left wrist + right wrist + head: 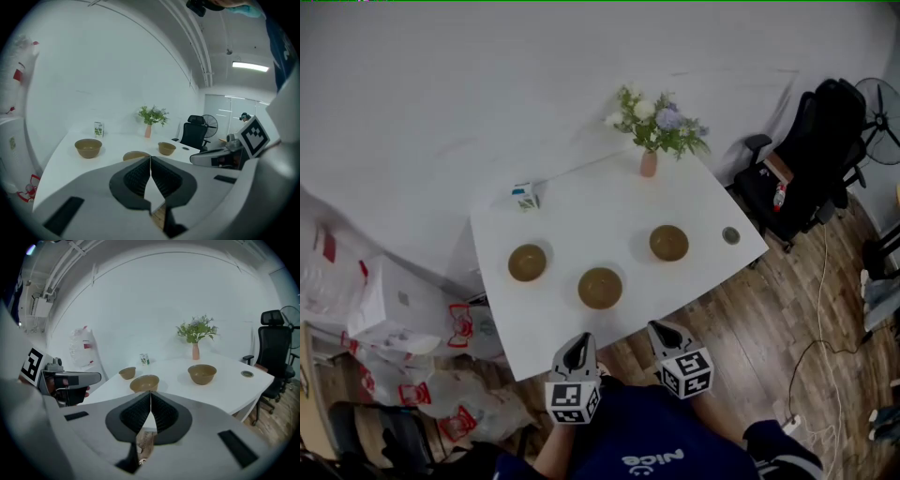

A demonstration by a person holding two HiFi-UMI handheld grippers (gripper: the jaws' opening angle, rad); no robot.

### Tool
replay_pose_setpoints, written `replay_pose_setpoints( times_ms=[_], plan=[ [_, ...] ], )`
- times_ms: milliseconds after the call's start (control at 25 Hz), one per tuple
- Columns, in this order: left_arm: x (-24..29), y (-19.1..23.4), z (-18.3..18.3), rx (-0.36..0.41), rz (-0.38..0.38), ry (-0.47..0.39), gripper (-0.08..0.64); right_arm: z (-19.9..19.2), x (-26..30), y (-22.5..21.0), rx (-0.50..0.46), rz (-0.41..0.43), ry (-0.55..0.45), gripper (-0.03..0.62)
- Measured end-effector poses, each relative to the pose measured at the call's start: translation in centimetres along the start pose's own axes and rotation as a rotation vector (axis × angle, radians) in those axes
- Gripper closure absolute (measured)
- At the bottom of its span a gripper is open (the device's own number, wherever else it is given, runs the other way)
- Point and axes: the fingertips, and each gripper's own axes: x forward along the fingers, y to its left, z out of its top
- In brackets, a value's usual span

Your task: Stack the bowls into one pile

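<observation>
Overhead view, two low views, shared table (609,211)

A dark-blue shirt (642,433) with white lettering shows at six o'clock in the head view. The grey plastic left gripper (577,349) and right gripper (670,331) have black ribbed pads (137,178). Each bears a white cube (686,372) with black square markers.

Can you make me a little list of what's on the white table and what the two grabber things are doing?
table: white table
bowls: three brown ones, left bowl, middle bowl, right bowl
bowl layout: all apart, none stacked
other things: vase with flowers at the far edge; small carton; small round disc near the right edge
left gripper: jaws together, holding nothing, just short of the table's near edge
right gripper: jaws together, holding nothing, beside the left one
pile: not started
</observation>
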Motion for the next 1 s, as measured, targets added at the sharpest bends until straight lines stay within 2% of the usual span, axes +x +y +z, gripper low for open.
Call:
replay_pose_setpoints(
  times_ms=[240,440,800,880,960,1000],
  plan=[
    [1.8,4.0,1.5,0.002,-0.046,0.009,0.537,1.2,3.6,0.8,0.033,-0.053,0.017,0.569],
    [2.3,6.3,1.7,-0.015,-0.044,0.015,0.537,1.8,5.3,0.7,0.055,-0.081,0.030,0.569],
    [3.5,7.5,1.6,-0.057,-0.004,0.019,0.537,3.2,7.9,-0.5,0.039,-0.050,0.060,0.566],
    [3.7,7.9,2.1,-0.069,0.020,0.006,0.537,3.5,8.7,-0.8,0.029,-0.026,0.079,0.542],
    [4.0,8.2,2.7,-0.087,0.042,-0.006,0.537,3.9,9.5,-1.2,0.019,-0.004,0.101,0.481],
    [4.1,8.4,2.9,-0.093,0.053,-0.009,0.537,4.2,9.9,-1.4,0.015,0.004,0.109,0.477]
  ],
)
